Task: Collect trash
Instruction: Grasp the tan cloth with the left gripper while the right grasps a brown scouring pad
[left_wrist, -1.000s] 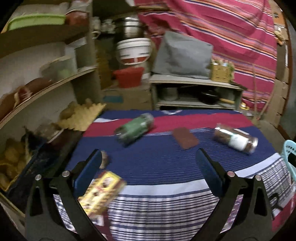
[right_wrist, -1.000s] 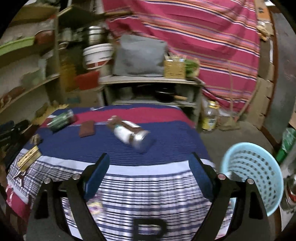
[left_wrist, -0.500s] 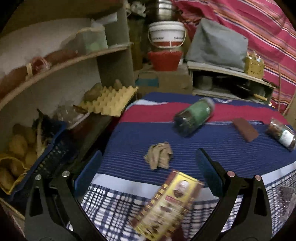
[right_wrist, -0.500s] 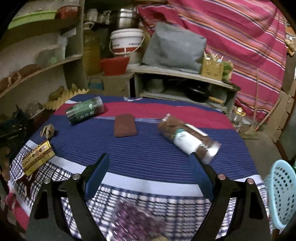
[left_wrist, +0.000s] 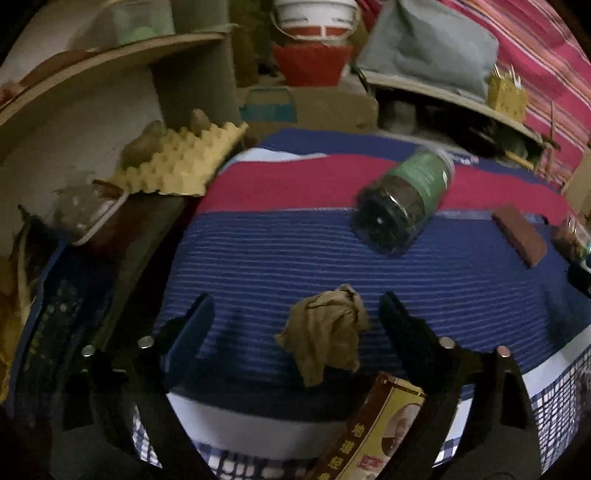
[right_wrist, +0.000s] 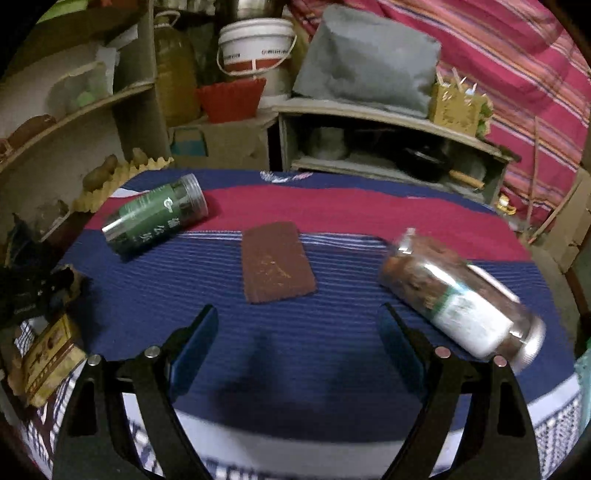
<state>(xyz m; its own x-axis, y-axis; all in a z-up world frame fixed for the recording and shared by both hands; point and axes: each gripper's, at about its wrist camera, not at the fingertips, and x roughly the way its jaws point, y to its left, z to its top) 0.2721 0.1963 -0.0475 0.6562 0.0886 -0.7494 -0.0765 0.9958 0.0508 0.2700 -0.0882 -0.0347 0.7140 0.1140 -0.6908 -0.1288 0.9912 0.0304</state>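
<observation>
A white bucket (right_wrist: 255, 46) is sitting in a red basin (right_wrist: 231, 98), a grey cushion (right_wrist: 364, 61) is lying on a low shelf (right_wrist: 388, 118), and a yellow egg tray (left_wrist: 181, 158) is resting left of the counter (right_wrist: 332, 206).

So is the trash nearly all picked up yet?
Nothing looks collected yet. The left gripper, fingers just narrowing, is open around the crumpled paper. The right gripper is open and empty. The green jar, brown packet, spice jar and yellow box remain.

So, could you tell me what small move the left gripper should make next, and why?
Probably ease the left gripper down and slightly forward so its pads straddle the crumpled brown paper, then close. Its jaws have just been closing a little but remain wide, the paper lies between the fingertips untouched on the striped cloth.
</observation>
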